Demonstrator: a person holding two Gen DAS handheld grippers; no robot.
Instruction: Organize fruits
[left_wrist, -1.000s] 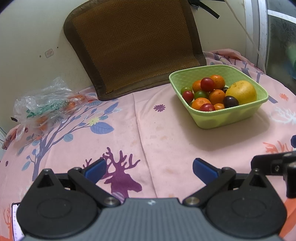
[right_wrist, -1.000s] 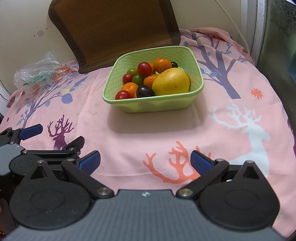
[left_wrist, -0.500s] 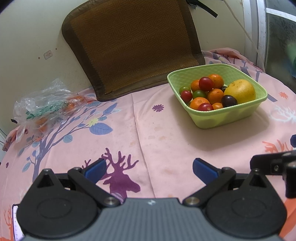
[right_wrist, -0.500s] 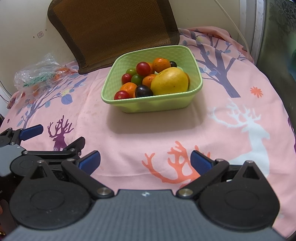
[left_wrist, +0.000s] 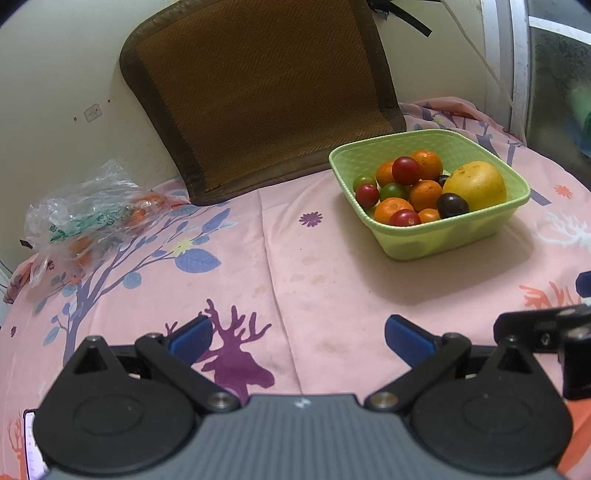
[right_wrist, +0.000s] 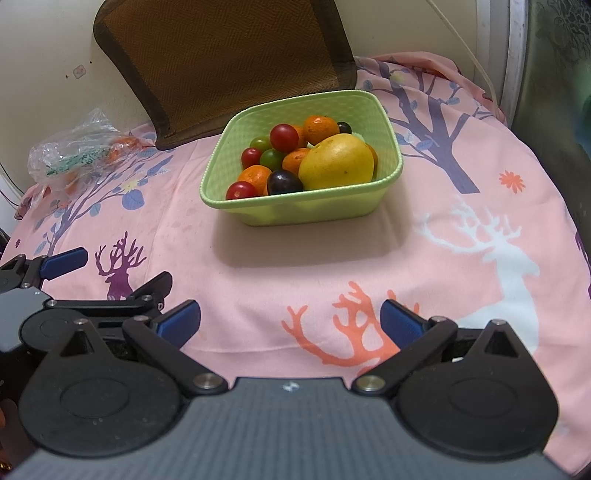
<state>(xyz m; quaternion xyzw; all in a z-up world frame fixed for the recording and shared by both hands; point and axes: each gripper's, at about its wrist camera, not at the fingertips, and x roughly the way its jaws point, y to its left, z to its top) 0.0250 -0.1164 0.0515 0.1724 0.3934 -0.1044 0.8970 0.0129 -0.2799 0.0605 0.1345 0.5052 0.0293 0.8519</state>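
Right wrist view: both hand-held grippers, left (right_wrist: 74, 280) and right (right_wrist: 290, 319), spread and empty, short of the green basket (right_wrist: 314, 212) heaped with fruit; plastic bag (right_wrist: 74, 155) left of it apparently unemptied.

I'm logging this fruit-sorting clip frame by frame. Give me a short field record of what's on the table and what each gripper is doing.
basket: green basket, mid-table, holding mixed fruit
largest fruit: yellow fruit, right side of basket
small fruit: oranges, red tomatoes, a dark plum
bag: plastic bag, far left by the wall
left gripper: open, empty, above the tablecloth
right gripper: open, empty, facing the basket
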